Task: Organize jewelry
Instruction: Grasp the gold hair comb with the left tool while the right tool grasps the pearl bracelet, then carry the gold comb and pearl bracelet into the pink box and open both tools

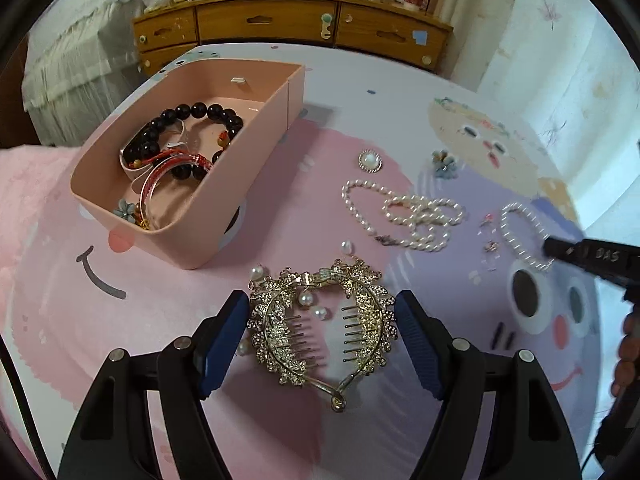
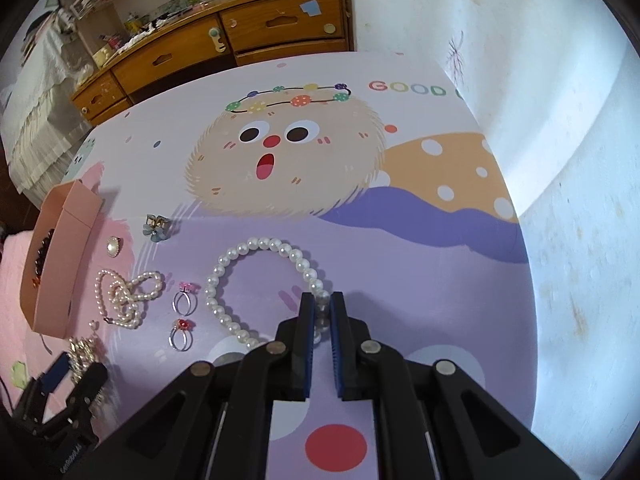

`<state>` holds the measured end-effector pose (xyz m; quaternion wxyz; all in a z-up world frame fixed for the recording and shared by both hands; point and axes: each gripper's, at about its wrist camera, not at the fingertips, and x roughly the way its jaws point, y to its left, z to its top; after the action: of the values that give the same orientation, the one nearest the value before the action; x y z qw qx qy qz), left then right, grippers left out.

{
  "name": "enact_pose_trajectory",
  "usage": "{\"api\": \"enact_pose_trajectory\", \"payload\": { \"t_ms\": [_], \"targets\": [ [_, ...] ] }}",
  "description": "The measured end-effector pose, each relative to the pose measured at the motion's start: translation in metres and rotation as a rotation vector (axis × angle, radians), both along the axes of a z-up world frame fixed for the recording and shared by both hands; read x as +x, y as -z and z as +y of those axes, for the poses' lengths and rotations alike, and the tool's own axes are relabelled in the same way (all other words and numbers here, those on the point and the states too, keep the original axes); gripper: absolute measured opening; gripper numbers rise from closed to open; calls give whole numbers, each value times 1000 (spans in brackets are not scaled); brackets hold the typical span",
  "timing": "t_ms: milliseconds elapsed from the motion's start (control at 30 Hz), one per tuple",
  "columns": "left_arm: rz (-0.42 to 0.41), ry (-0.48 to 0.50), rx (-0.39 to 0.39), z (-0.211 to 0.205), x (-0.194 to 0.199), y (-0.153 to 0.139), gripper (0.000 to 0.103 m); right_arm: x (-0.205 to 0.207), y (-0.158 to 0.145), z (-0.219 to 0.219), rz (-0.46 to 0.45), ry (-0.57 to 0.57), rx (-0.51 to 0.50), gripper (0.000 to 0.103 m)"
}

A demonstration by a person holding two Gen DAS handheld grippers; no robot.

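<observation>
Two grippers, right gripper (image 2: 319, 305) pinching pearl bracelet (image 2: 256, 280) partly hidden, left gripper (image 1: 320, 312) spread around gold comb (image 1: 320, 320).

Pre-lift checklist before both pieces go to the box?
1. Right gripper jaws shut on white pearl bead bracelet: ok.
2. Left gripper jaws straddle gold rhinestone hair comb: ok.
3. Left jaws clamped on comb: not ok, pads look clear of it.
4. Pink plastic box open, with room: ok.
5. Long pearl necklace clear of both grasps: ok.
6. Bracelet grip secure: cannot tell.
</observation>
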<state>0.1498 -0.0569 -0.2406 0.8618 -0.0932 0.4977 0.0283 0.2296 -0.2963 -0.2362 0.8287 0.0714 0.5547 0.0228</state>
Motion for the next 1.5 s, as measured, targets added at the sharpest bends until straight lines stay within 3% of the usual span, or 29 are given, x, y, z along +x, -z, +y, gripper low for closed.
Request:
{"api": "enact_pose_trajectory", "payload": {
  "t_ms": [233, 467, 667, 833, 1167, 1500],
  "targets": [
    [-25, 44, -6, 8, -4, -21, 73, 0, -3, -4, 72, 89, 151, 7],
    [-52, 70, -39, 25, -2, -52, 73, 2, -34, 13, 41, 85, 236, 7],
    [-91, 57, -69, 53, -1, -79, 73, 7, -63, 29, 41, 87, 391, 7],
    [-89, 42, -101, 77, 2, -89, 73, 7, -89, 55, -1, 36, 418, 7],
    [-122, 85, 0, 120, 12, -110, 73, 1, -123, 114, -153, -105, 509, 7],
    [-144, 129, 30, 154, 39, -114, 73, -3, -121, 159, -210, -179, 617, 7]
  ]
}}
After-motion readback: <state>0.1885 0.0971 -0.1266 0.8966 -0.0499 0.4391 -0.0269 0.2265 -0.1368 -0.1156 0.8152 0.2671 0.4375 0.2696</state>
